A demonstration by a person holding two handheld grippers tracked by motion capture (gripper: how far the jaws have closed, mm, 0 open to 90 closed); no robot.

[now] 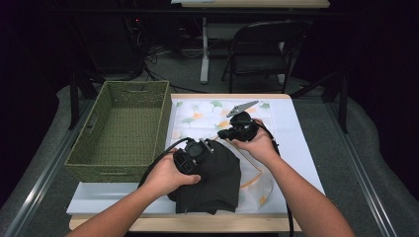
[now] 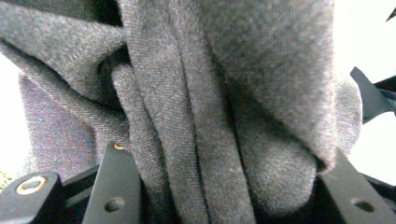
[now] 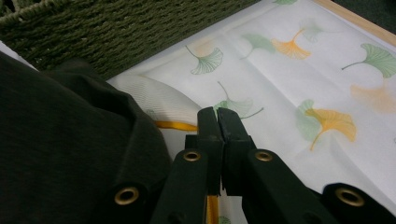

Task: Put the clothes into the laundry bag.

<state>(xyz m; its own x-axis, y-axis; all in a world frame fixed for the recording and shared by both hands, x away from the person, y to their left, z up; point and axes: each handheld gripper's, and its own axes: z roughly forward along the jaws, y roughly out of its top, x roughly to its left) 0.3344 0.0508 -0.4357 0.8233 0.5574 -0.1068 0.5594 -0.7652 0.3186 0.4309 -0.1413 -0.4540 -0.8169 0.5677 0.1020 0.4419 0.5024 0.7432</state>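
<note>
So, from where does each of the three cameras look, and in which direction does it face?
High view: above the person's side, facing forward and down on the table; both forearms, left gripper, right gripper show.
Left gripper view: rides on the left gripper, facing bunched dark cloth between its two black jaws.
Right gripper view: rides on the right gripper, facing the leaf-print sheet and green basket; its jaws are closed together over the sheet's yellow hem.
Shared: the dark cloth appears in all three views.
</note>
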